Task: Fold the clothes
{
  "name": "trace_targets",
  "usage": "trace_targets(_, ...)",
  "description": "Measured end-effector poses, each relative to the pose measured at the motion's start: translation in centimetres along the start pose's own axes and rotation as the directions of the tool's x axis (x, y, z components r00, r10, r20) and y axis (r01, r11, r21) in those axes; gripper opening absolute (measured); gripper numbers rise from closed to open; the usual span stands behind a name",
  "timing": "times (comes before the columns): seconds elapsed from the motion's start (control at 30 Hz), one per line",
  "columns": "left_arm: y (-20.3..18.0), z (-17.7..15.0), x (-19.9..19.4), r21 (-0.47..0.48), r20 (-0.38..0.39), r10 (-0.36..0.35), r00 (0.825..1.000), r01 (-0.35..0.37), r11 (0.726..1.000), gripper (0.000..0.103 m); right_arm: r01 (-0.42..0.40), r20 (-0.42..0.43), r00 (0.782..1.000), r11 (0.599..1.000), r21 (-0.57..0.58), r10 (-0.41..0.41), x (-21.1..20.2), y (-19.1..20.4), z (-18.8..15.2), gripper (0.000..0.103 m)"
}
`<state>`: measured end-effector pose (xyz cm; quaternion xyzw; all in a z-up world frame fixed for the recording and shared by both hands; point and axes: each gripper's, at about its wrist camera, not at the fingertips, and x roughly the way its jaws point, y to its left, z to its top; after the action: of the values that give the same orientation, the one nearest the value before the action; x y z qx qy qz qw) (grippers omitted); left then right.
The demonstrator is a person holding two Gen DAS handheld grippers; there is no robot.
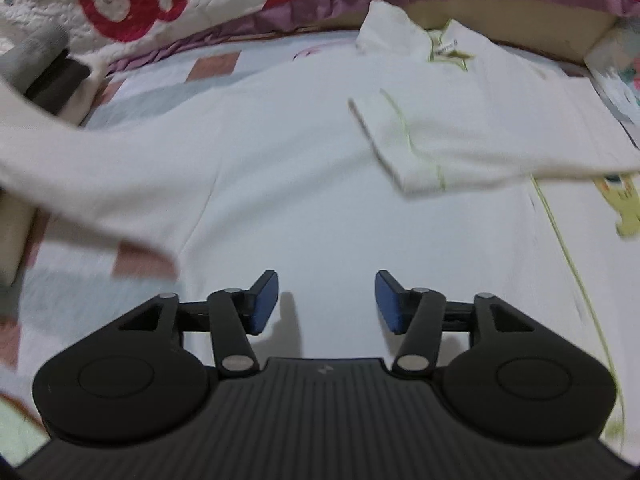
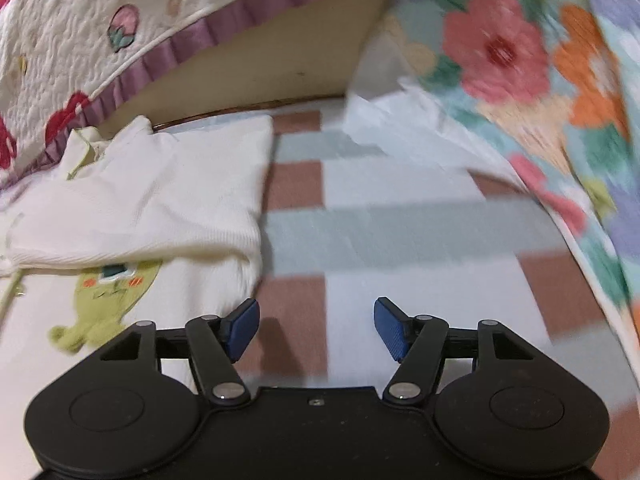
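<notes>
Your left gripper (image 1: 326, 300) hangs tilted down over the white knit short-sleeved shirt with lime piping (image 1: 320, 184), jaws parted and empty; the shirt spreads from 9 to 3 o'clock ahead of it, one sleeve folded in at 1 o'clock. Your right gripper (image 2: 316, 328), also released and gripping nothing, points down at the pink-and-blue checked bedsheet (image 2: 360, 220), with the shirt's folded edge at 10 o'clock and its green cartoon patch (image 2: 108, 300) at 9.
</notes>
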<state>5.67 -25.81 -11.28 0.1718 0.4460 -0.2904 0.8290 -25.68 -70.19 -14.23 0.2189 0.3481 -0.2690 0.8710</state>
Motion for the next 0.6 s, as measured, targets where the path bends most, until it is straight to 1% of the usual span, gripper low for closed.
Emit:
trace_targets(0.07, 0.0, -1.1, -1.6, -0.002, 0.005, -0.01, 1.0, 0.01, 1.0, 0.058, -0.072, -0.009, 0.997, 0.993, 0.089, 0.073, -2.4, -1.1, -1.1, 0.068)
trace_targets(0.13, -0.2, -2.2, -3.2, -0.002, 0.012, -0.025, 1.0, 0.025, 1.0, 0.059, -0.147, -0.009, 0.989, 0.976, 0.163, 0.151, -5.1, -2.0, -2.4, 0.068)
trace_targets(0.2, -1.3, -3.0, -4.8, 0.009, 0.027, -0.063, 0.998, 0.063, 0.998, 0.062, -0.2, -0.001, 0.979, 0.965, 0.171, 0.203, -8.4, -1.8, -4.2, 0.068)
trace_targets(0.27, -3.0, -3.8, -6.1, 0.026, 0.029, -0.112, 0.993, 0.111, 0.993, 0.065, -0.231, 0.001, 0.972, 0.961, 0.151, 0.234, -11.1, -1.3, -6.3, 0.069)
trace_targets(0.33, -5.1, -4.8, -7.4, 0.046, 0.021, -0.171, 0.985, 0.17, 0.984, 0.065, -0.26, 0.002, 0.965, 0.953, 0.158, 0.263, -13.4, -1.0, -8.6, 0.069)
trace_targets(0.4, -7.0, -6.1, -8.5, 0.054, 0.005, -0.251, 0.968, 0.25, 0.967, 0.065, -0.29, 0.004, 0.955, 0.936, 0.201, 0.296, -15.3, -1.0, -10.6, 0.069)
trace_targets(0.5, -9.7, -8.3, -9.7, 0.054, -0.023, -0.366, 0.93, 0.367, 0.929, 0.064, -0.336, 0.002, 0.938, 0.909, 0.247, 0.346, -17.7, -0.8, -13.5, 0.069)
trace_targets(0.53, -10.5, -9.1, -10.0, 0.053, -0.036, -0.395, 0.918, 0.397, 0.916, 0.064, -0.349, -0.002, 0.933, 0.902, 0.255, 0.361, -18.2, -0.7, -14.4, 0.069)
trace_targets(0.6, -11.9, -10.7, -10.3, 0.041, -0.06, -0.425, 0.903, 0.428, 0.903, 0.06, -0.363, -0.019, 0.925, 0.894, 0.262, 0.38, -19.0, -0.4, -15.9, 0.069)
